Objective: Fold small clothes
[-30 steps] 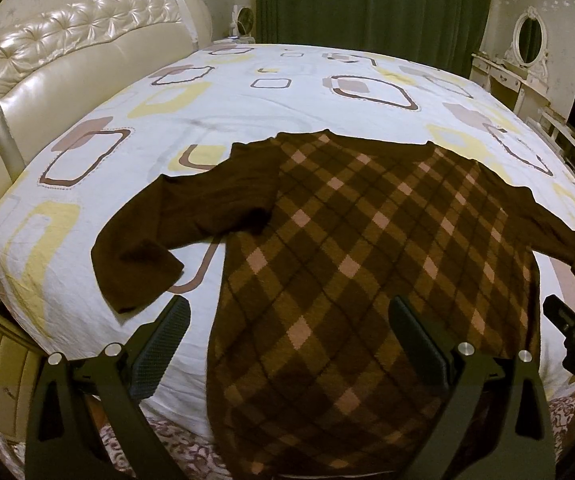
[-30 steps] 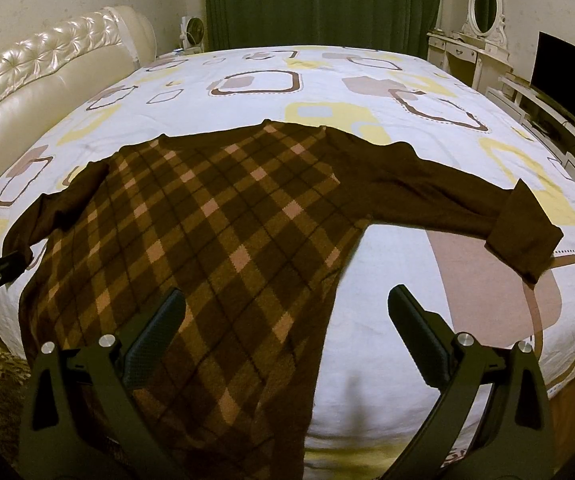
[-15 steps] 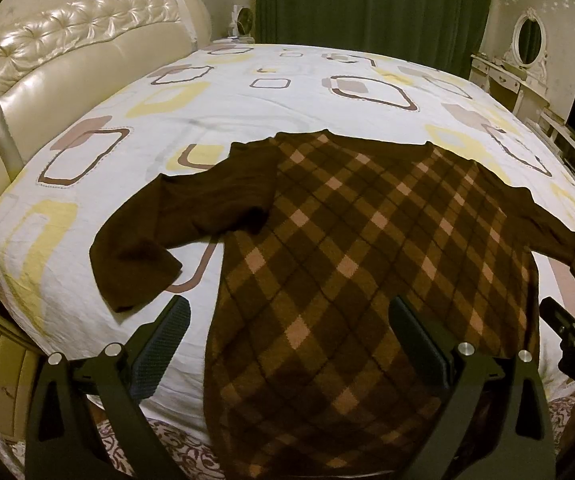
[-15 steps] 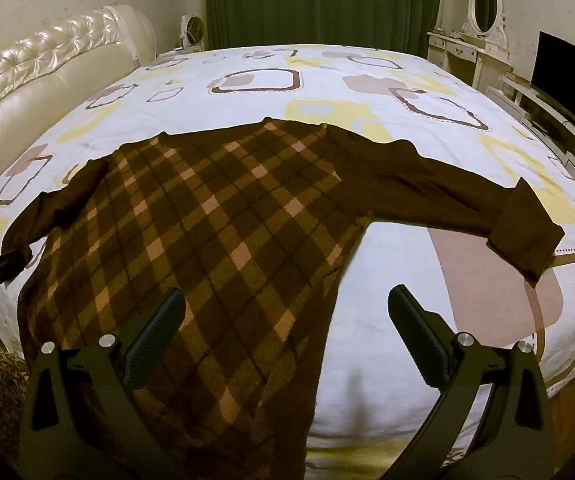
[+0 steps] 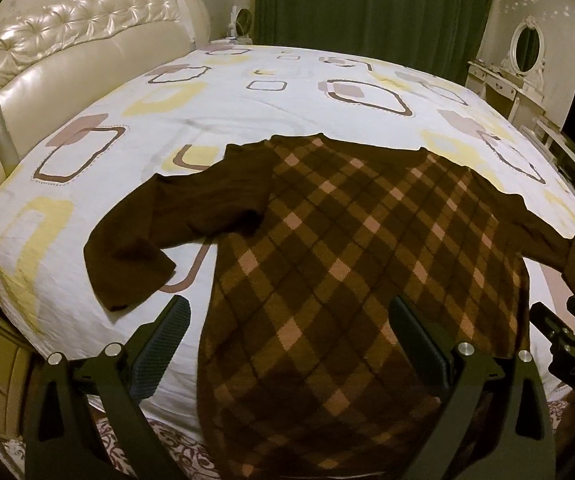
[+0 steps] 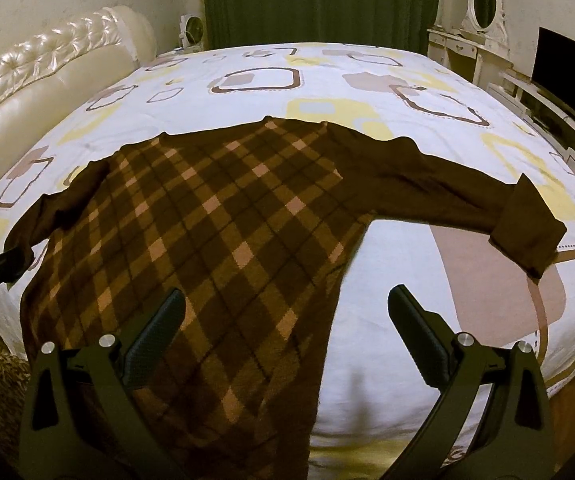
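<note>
Left tool (image 5: 287, 334): fingers spread wide and holding nothing, poised low over the near hem, straddling the sweater's left edge.
Right tool (image 6: 285, 328): also spread and unloaded, level with the other, straddling the right side edge of the body.
Sweater (image 6: 223, 216): brown argyle, lying flat on the bed (image 6: 367, 80), hem hanging over the near edge, neckline away; both sleeves stretched outward.
Left sleeve (image 5: 167, 224): plain brown, angled toward the near side, cuff resting on the sheet.
Right sleeve (image 6: 467, 200): reaches out sideways, cuff turned back.
Risk: with the hem off the bed edge, I judge a one-sided pull could drag the whole garment off or skew it.
Risk, grip: the knit looks thick; a shallow pinch may catch one layer only and leave the fold crooked.
Headboard (image 5: 67, 52): padded, far left, well apart.
</note>
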Demonstrator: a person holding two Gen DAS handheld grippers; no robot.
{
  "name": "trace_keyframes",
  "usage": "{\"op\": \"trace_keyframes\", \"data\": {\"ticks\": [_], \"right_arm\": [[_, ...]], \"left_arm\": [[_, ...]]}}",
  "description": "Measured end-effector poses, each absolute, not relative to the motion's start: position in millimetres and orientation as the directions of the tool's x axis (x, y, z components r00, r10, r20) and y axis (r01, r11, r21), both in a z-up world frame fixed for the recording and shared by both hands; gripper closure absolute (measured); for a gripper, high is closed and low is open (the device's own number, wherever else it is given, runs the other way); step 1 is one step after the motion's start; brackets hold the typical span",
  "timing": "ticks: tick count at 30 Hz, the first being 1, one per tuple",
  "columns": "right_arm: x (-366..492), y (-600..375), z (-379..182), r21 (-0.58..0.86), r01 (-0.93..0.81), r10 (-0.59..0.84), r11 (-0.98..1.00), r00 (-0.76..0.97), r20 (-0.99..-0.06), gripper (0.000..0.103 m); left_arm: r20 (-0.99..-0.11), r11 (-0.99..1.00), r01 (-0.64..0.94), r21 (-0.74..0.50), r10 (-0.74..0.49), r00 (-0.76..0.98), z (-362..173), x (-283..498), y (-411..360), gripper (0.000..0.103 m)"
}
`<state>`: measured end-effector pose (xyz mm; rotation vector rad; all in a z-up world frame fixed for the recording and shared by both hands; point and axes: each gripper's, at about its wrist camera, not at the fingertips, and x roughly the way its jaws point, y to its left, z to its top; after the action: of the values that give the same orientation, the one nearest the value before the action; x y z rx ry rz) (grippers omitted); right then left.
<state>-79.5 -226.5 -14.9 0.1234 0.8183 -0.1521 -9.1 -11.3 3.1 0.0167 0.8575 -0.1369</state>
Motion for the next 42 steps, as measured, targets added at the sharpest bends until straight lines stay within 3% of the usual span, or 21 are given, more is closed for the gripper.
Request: {"op": "trace_keyframes", "data": {"ticks": [11, 16, 17, 19, 20, 21, 26, 35, 37, 39, 41, 42], "right_arm": [[-74, -244, -12, 0.066, 0.164, -0.060, 0.984, 0.663, -0.746, 0.002], [-71, -285, 1, -0.004, 0.194, -0.136, 0.981, 0.676, -0.724, 0.002], [-70, -301, 3, -0.030, 0.212, -0.168, 0.977, 0.671, -0.722, 0.004], [-67, -333, 3, -0.058, 0.250, -0.213, 0.967, 0.654, -0.726, 0.021], [-64, -359, -1, -0.053, 0.276, -0.221, 0.960, 0.625, -0.749, 0.037], [-61, -377, -5, -0.045, 0.298, -0.223, 0.953, 0.596, -0.771, 0.039], [-55, -439, -26, -0.060, 0.374, -0.259, 0.925, 0.508, -0.822, 0.039], [-40, -444, -56, -0.159, 0.303, -0.293, 0.940, 0.475, -0.829, 0.040], [-38, -451, -62, -0.169, 0.307, -0.301, 0.937, 0.458, -0.837, 0.048], [-40, -463, -69, -0.119, 0.320, -0.260, 0.940, 0.445, -0.857, 0.077], [-45, -475, -71, -0.054, 0.341, -0.217, 0.938, 0.460, -0.861, 0.092], [-47, -479, -70, -0.041, 0.348, -0.210, 0.936, 0.465, -0.860, 0.094]], "left_arm": [[-0.755, 0.990, 0.132, -0.040, -0.116, 0.645, 2, -10, -9, 0.004], [-0.765, 0.991, 0.129, -0.045, -0.117, 0.633, -4, -9, -8, 0.004], [-0.768, 0.990, 0.130, -0.048, -0.120, 0.629, -5, -8, -8, 0.004], [-0.772, 0.990, 0.130, -0.045, -0.117, 0.624, -8, -7, -8, 0.004], [-0.774, 0.990, 0.131, -0.044, -0.116, 0.622, -10, -7, -8, 0.004], [-0.777, 0.990, 0.132, -0.043, -0.116, 0.618, -11, -6, -8, 0.004], [-0.790, 0.991, 0.133, -0.033, -0.107, 0.603, -19, -2, -9, 0.004], [-0.810, 0.993, 0.111, -0.031, -0.090, 0.580, -29, 5, -4, 0.004], [-0.814, 0.994, 0.108, -0.029, -0.087, 0.574, -32, 6, -5, 0.004], [-0.819, 0.994, 0.106, -0.028, -0.084, 0.567, -35, 7, -5, 0.004], [-0.824, 0.994, 0.104, -0.025, -0.080, 0.562, -37, 8, -5, 0.004], [-0.825, 0.994, 0.104, -0.024, -0.079, 0.559, -38, 8, -6, 0.004]]}}
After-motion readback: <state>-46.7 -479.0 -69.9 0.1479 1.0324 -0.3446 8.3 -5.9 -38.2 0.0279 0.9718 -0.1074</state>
